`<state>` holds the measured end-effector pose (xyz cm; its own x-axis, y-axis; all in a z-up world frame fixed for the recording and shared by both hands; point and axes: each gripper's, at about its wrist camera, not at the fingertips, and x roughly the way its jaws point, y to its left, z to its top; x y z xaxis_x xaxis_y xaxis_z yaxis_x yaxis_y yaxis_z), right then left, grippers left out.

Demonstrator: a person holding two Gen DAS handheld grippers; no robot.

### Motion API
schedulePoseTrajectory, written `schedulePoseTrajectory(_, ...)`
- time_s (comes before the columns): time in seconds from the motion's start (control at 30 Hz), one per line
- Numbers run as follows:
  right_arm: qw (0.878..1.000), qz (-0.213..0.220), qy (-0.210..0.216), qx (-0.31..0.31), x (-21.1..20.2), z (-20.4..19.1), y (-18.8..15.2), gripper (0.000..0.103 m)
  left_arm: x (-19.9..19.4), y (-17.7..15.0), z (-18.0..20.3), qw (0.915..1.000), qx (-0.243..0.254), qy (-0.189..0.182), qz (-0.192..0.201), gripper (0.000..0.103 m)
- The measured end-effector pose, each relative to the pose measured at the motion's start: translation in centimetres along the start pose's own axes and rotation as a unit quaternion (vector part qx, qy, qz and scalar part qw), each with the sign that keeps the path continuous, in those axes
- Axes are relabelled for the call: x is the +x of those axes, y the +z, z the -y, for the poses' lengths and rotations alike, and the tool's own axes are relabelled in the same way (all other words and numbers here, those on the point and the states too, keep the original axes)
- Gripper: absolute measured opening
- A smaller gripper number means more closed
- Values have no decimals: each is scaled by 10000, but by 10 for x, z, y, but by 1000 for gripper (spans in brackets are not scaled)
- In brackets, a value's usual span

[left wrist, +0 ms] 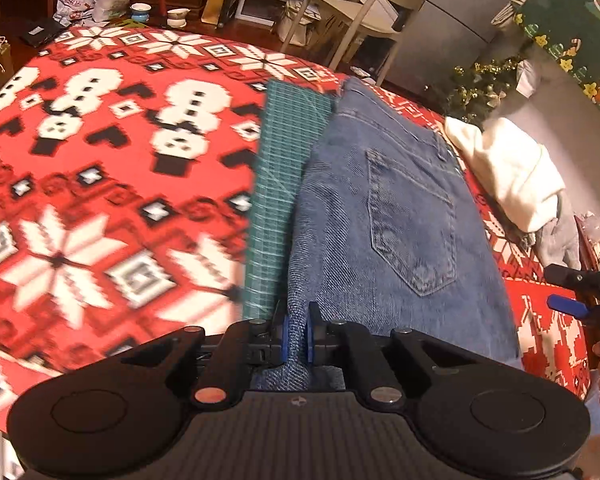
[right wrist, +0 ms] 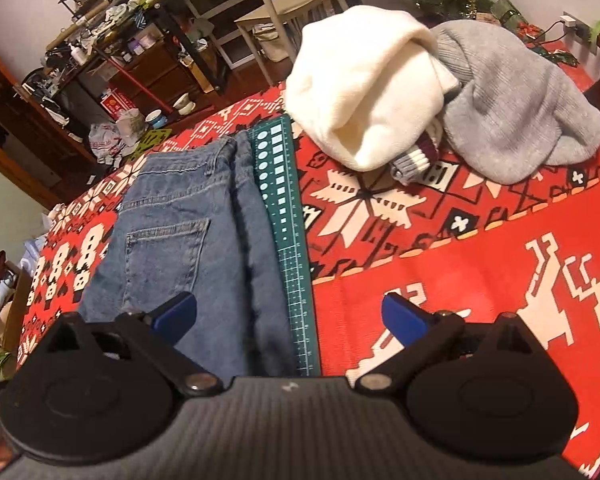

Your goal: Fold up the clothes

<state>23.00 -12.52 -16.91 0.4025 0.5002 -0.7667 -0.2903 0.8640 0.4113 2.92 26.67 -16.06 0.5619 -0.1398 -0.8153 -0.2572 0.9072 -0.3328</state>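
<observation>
Jeans (left wrist: 380,208) part-folded; left gripper (left wrist: 299,334) pinched denim edge, right gripper (right wrist: 290,316) hung wide apart, empty. White (right wrist: 364,88) & grey (right wrist: 512,104) tops lay unfolded.

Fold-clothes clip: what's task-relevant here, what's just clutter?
Job:
blue denim jeans, pinched by left gripper
open right gripper
white fleece garment
grey knit sweater

Lying about:
green cutting mat
beige chair
white teacups
</observation>
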Motion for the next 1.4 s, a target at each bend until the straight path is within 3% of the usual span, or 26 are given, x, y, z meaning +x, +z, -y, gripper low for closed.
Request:
schedulePoseTrajectory(0.13, 10000, -17, 34, -14, 2, -4, 0, 99, 1, -3, -13, 9999, -103, 4, -76, 19)
schedulePoseTrajectory(0.23, 10000, 53, 56, -2, 1, -5, 2, 92, -5, -3, -20, 9995, -302, -2, 56, 30)
schedulePoseTrajectory(0.37, 9994, 205, 198, 192, -2, -2, 7, 70, -22, 3, -31, 9966, -657, -210, 451, 41)
schedulePoseTrajectory(0.5, 9979, 340, 427, 339, 2, -2, 13, 39, -24, 20, -36, 9913, -1016, -409, 725, 41)
schedulePoseTrajectory(0.57, 9973, 385, 526, 341, 10, -5, 21, 32, -17, 33, -31, 9906, -1044, -379, 802, 41)
schedulePoseTrajectory(0.9, 9948, 581, 838, 1, 72, -32, 61, 30, 35, 91, -12, 9899, -941, -490, 939, 41)
schedulePoseTrajectory(1.17, 9957, 387, 839, -87, 137, -45, 75, 33, 54, 93, -21, 9903, -903, -836, 652, 40)
schedulePoseTrajectory(1.27, 9950, 516, 809, -290, 140, -52, 76, 10, 54, 92, -19, 9910, -818, -859, 621, 40)
schedulePoseTrajectory(1.4, 9925, 785, 588, -733, 122, -73, 79, 6, 54, 91, -17, 9918, -705, -891, 579, 40)
